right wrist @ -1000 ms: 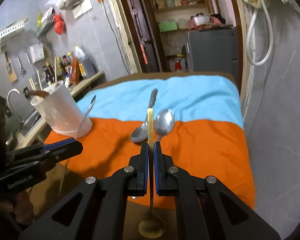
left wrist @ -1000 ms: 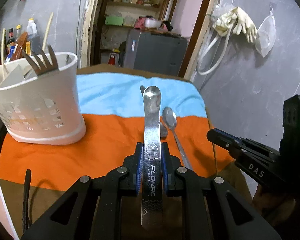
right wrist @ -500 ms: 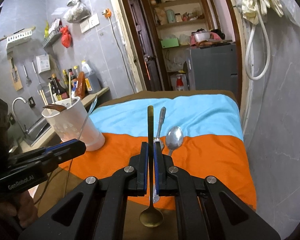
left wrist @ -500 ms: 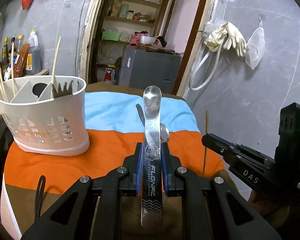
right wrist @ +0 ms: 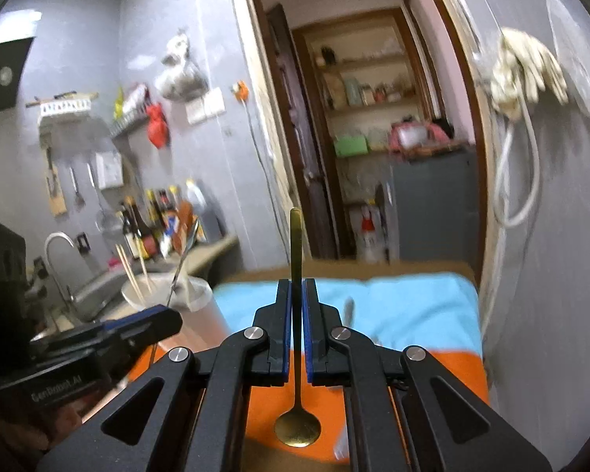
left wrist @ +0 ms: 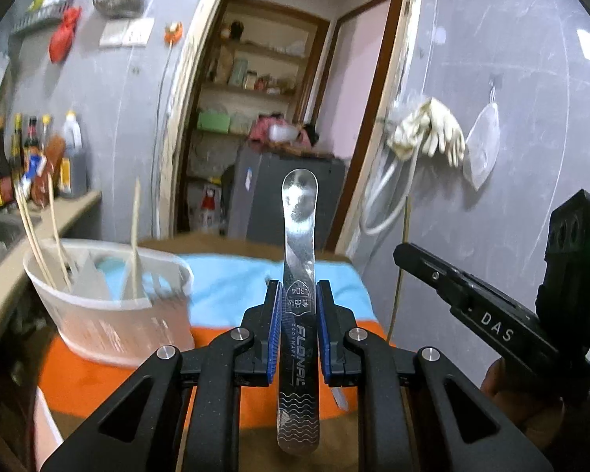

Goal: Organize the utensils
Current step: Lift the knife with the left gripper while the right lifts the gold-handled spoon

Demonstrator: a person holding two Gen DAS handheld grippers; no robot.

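Observation:
My left gripper (left wrist: 299,291) is shut on a flat steel utensil (left wrist: 299,216) stamped FLONAL, its rounded end pointing up and away. My right gripper (right wrist: 296,291) is shut on a thin gold spoon (right wrist: 297,426), bowl toward the camera and handle upright. Both are held above the table. The white utensil holder (left wrist: 110,314) stands at the left on the cloth, with chopsticks and a fork inside. In the right wrist view, the holder (right wrist: 192,295) sits behind the left gripper (right wrist: 137,326). A steel spoon (right wrist: 348,310) lies on the cloth, blurred.
The table wears a blue and orange cloth (right wrist: 413,303). A counter with bottles (left wrist: 31,165) and a sink tap (right wrist: 57,244) runs along the left. A doorway with shelves and a grey cabinet (left wrist: 263,196) lies beyond; the grey wall with gloves (left wrist: 428,133) is right.
Both grippers have risen with their utensils and tilted up. The table, holder and loose spoons have dropped lower in both views, and more of the wall and doorway shows.

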